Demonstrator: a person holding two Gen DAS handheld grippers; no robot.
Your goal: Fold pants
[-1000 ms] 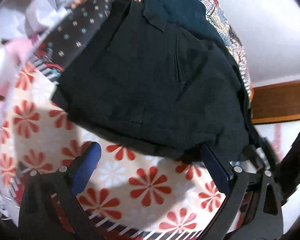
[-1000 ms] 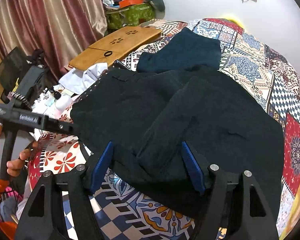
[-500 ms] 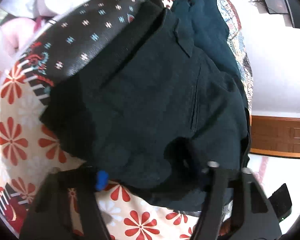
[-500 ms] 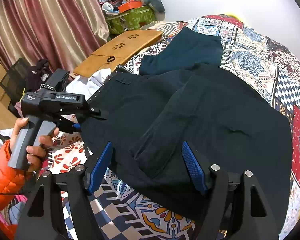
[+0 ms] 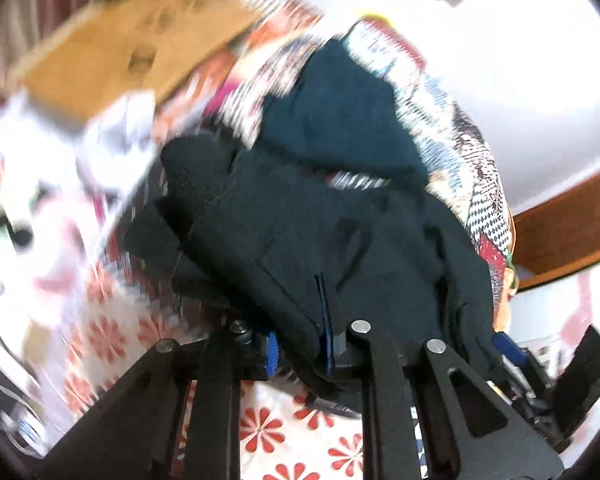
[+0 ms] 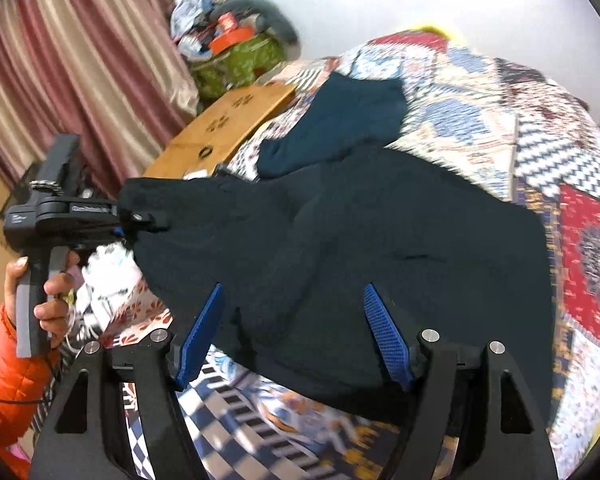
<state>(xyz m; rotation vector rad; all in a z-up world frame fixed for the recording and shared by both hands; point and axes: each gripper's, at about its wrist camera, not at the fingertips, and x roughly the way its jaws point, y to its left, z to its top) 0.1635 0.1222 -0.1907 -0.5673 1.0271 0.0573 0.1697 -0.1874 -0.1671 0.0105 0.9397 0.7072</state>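
Note:
Dark pants (image 6: 340,240) lie spread on a patchwork quilt (image 6: 540,152). My left gripper (image 5: 300,344) is shut on the pants' edge (image 5: 292,264) and lifts it off the bed; it also shows at the left of the right wrist view (image 6: 128,220), pinching the corner of the pants. My right gripper (image 6: 296,332) is open, its blue pads on either side of the near edge of the pants, holding nothing.
A folded teal garment (image 6: 348,120) lies beyond the pants. A wooden lap table (image 6: 224,124) sits at the bed's left edge, with white cloth (image 6: 112,268) beside it. Curtains (image 6: 80,60) and a cluttered green box (image 6: 236,56) stand behind.
My left gripper has closed on the pants' edge and raised it, pulling the cloth up and left. My right gripper stays open at the near edge.

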